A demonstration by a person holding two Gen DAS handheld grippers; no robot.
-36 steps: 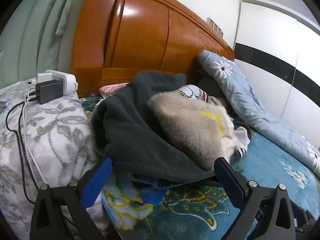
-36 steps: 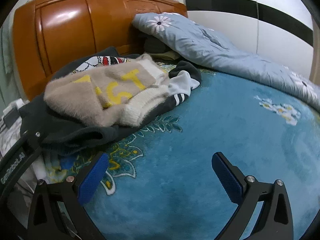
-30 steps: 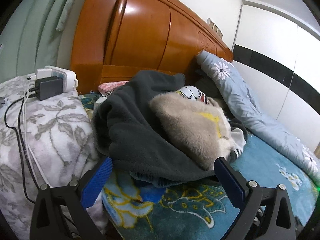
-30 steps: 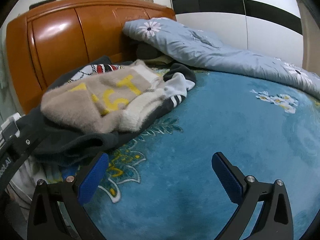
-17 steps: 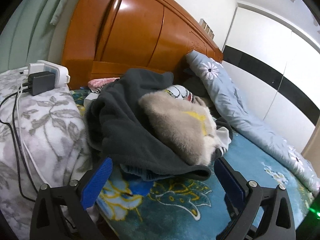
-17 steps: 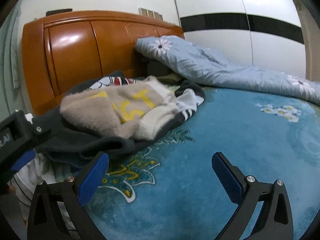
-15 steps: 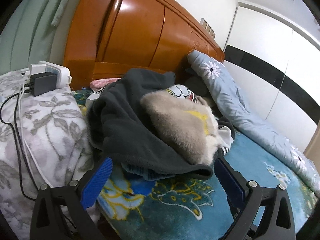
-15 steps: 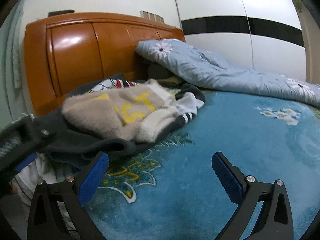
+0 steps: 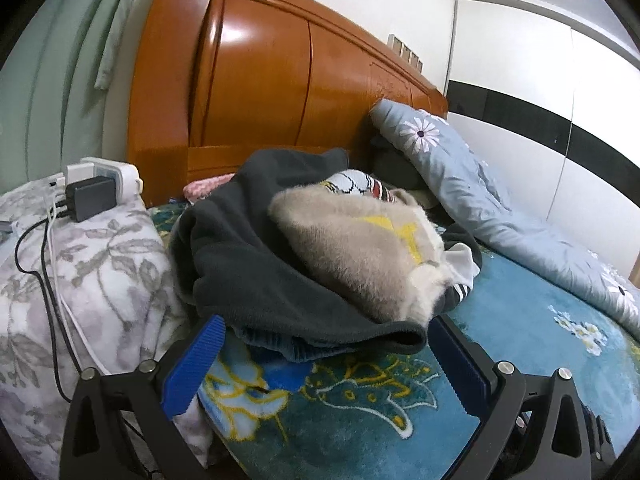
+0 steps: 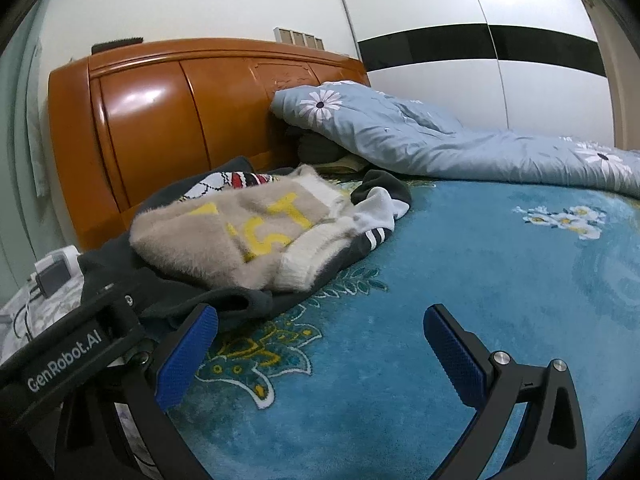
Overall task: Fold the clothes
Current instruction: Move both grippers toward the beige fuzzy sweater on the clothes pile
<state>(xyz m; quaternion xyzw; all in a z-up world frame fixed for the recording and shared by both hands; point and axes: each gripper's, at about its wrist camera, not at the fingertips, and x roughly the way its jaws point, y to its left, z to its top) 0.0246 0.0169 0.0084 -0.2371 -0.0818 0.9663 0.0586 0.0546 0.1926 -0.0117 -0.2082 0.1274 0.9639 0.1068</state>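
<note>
Both grippers hold nothing, jaws spread wide: the left gripper just short of the dark garment's hem, the right gripper over blue blanket. A beige sweater tops the pile near the headboard.

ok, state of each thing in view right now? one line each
left gripper: open, empty, low over the blanket at the pile's edge
right gripper: open, empty
beige sweater: unfolded, crumpled on top of the pile
dark fleece: unfolded, bunched under the sweater
blue blanket: spread flat
quilt: bunched along the far side
charger: cables plugged in, resting on floral bedding
</note>
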